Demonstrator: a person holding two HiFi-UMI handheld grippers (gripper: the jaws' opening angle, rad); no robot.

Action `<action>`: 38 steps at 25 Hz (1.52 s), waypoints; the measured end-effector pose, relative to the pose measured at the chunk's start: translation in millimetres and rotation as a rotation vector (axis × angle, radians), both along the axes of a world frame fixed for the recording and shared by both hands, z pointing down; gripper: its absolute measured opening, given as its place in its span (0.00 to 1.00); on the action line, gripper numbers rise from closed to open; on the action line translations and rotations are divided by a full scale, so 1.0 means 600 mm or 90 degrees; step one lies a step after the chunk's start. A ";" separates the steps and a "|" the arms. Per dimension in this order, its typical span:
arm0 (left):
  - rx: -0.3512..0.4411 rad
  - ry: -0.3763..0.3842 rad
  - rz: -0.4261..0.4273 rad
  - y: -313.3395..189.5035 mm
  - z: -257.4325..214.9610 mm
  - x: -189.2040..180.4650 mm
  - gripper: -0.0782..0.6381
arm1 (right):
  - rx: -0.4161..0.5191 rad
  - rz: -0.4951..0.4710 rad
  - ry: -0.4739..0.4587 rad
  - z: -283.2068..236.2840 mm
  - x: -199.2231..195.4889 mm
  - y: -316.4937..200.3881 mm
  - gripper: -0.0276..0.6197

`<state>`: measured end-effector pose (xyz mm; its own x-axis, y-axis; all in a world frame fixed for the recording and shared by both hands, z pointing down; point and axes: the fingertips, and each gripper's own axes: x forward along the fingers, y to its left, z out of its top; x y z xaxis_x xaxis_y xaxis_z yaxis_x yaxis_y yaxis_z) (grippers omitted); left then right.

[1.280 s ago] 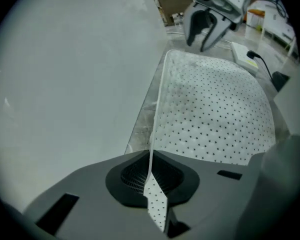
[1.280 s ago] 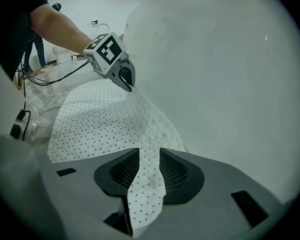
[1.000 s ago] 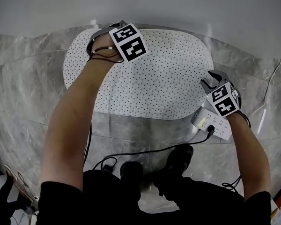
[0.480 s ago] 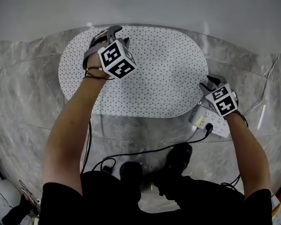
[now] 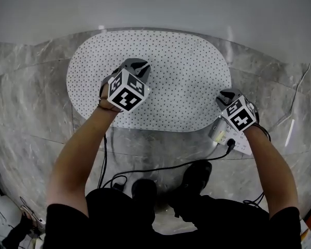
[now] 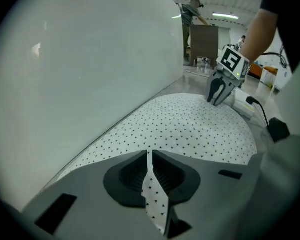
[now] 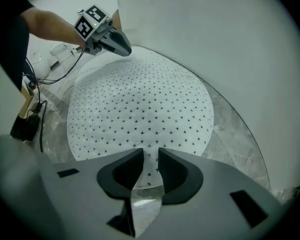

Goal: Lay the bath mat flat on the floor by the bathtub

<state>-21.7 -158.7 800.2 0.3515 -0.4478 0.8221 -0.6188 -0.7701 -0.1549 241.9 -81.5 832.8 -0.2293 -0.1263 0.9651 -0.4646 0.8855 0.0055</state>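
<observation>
The white oval bath mat [image 5: 171,82] with small black dots lies flat on the marble floor against the white bathtub wall [image 5: 155,4]. My left gripper [image 5: 137,66] hangs over the mat's left middle. In the left gripper view its jaws [image 6: 148,156] have just been closing and stand shut. Only a thin slit between them shows the dotted mat [image 6: 190,129] behind, and nothing is pinched. My right gripper [image 5: 227,94] is at the mat's right end. Its jaws [image 7: 150,156] have just been closing but still stand apart, with the mat's edge [image 7: 149,176] seen between them.
A white power strip [image 5: 234,138] with a black plug and cable [image 5: 160,168] lies just right of the mat, by my right gripper. Black shoes [image 5: 197,175] stand near the mat's front edge. Grey marble floor [image 5: 31,102] surrounds the mat. People stand far off in the left gripper view.
My left gripper has come from the mat's far left edge toward me, to the left middle of the mat. My right gripper has sunk a little at the right end.
</observation>
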 end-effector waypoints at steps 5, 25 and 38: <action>-0.027 -0.010 -0.048 0.009 0.004 -0.011 0.15 | -0.032 -0.020 0.018 0.001 -0.001 0.000 0.19; -0.031 0.110 -0.223 0.130 -0.259 -0.028 0.12 | 0.080 0.090 -0.177 -0.349 -0.057 -0.013 0.07; -0.005 0.225 -0.221 0.222 -0.752 -0.016 0.12 | 0.173 0.084 -0.139 -0.758 -0.116 0.083 0.07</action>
<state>-31.5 -25.3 348.9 0.4401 -0.5816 0.6841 -0.8528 -0.5092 0.1158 172.3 -31.6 378.2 -0.3905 -0.4132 0.8226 -0.5909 0.7978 0.1202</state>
